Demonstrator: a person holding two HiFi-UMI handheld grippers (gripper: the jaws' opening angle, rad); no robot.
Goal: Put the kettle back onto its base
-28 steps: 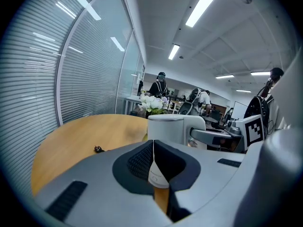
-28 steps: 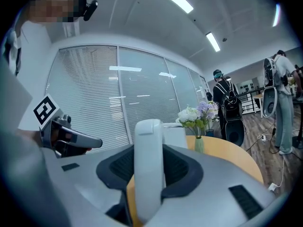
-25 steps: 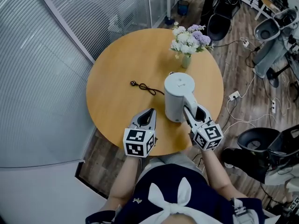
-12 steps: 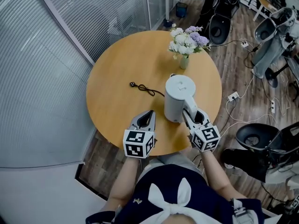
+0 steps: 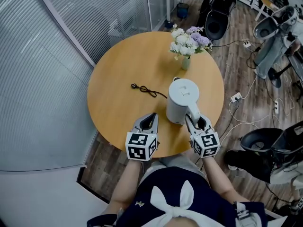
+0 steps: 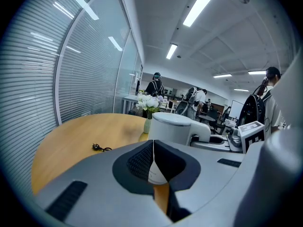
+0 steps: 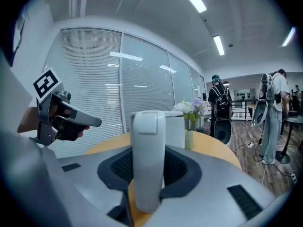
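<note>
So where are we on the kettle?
Done: the kettle stands where the cord ends, with the base hidden beneath, so seating is unconfirmed. In hand: the right gripper clamps its handle; the left gripper is shut and idle. Remaining: confirm seating, release.

Quick tally, tabletop: 1 white kettle (image 5: 182, 100), 1 vase of flowers (image 5: 187, 45), 1 black power cord (image 5: 145, 89) w/ plug. Round wooden table (image 5: 120, 60): 1. Grippers: 2, i.e. left gripper (image 5: 151, 115) & right gripper (image 5: 193, 119). Marker cubes (image 5: 140, 145): 2, one per gripper. Forearms (image 5: 127, 181) in shot: 2.
</note>
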